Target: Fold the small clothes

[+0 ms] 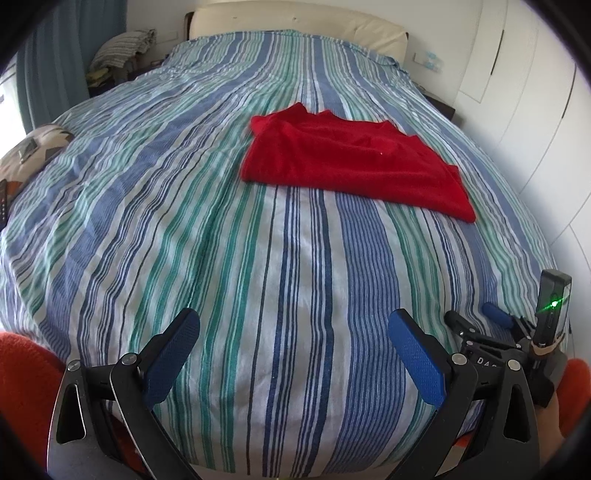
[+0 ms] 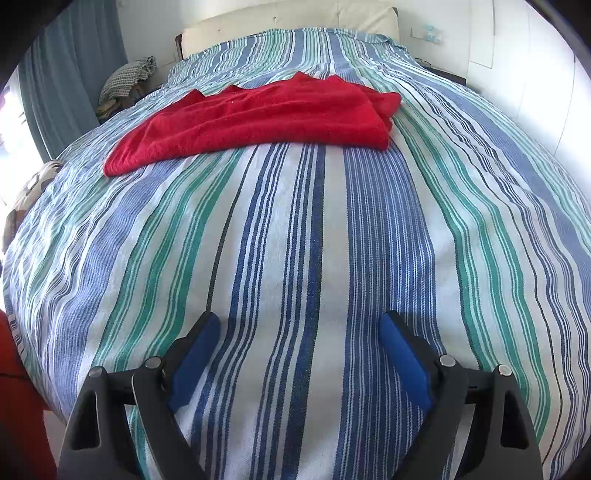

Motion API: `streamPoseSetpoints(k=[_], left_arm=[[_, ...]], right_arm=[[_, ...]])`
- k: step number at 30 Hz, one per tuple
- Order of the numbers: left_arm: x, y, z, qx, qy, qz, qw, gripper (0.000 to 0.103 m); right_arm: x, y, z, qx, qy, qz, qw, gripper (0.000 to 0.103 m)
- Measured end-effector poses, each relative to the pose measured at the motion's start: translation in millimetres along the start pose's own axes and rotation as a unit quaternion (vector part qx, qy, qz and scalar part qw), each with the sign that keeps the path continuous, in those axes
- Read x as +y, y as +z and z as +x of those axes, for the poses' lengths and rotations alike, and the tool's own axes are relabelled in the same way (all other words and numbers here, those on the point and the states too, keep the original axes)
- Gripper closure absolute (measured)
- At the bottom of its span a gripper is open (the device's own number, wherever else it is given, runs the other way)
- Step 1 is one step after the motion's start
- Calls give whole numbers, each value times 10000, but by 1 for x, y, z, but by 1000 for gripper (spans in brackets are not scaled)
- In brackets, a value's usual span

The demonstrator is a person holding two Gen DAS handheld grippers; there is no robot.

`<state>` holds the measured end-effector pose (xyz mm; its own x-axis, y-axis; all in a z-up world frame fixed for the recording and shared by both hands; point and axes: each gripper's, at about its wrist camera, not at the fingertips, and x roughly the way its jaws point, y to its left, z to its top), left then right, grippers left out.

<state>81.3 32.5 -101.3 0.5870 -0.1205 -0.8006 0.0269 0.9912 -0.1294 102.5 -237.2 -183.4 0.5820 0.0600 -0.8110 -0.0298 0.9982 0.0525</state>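
Observation:
A red garment (image 1: 351,162) lies folded flat on the striped bedspread (image 1: 207,229), towards the middle right of the bed. In the right wrist view the same red garment (image 2: 266,118) stretches across the far half of the bedspread (image 2: 295,258). My left gripper (image 1: 293,325) hovers open over the near part of the bed, well short of the garment, with only stripes between its blue pads. My right gripper (image 2: 299,325) is open too, nothing between its fingers, also well short of the garment. The right gripper's body (image 1: 517,339) shows at the lower right of the left wrist view.
A cream headboard (image 1: 295,22) closes the far end of the bed. A heap of striped cloth (image 1: 122,48) sits at the far left beside a blue curtain (image 1: 55,62). A patterned cushion (image 1: 33,151) lies at the left edge. White wardrobe doors (image 1: 524,92) run along the right. Orange sleeves (image 1: 26,373) frame the bottom corners.

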Motion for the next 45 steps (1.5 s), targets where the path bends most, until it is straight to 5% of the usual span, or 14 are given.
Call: streamPoseSetpoints(k=[45], left_arm=[[5,-10,22,292,222,88,9993,1]], right_arm=[[0,-1,0,-18,-8,10,10000,13]])
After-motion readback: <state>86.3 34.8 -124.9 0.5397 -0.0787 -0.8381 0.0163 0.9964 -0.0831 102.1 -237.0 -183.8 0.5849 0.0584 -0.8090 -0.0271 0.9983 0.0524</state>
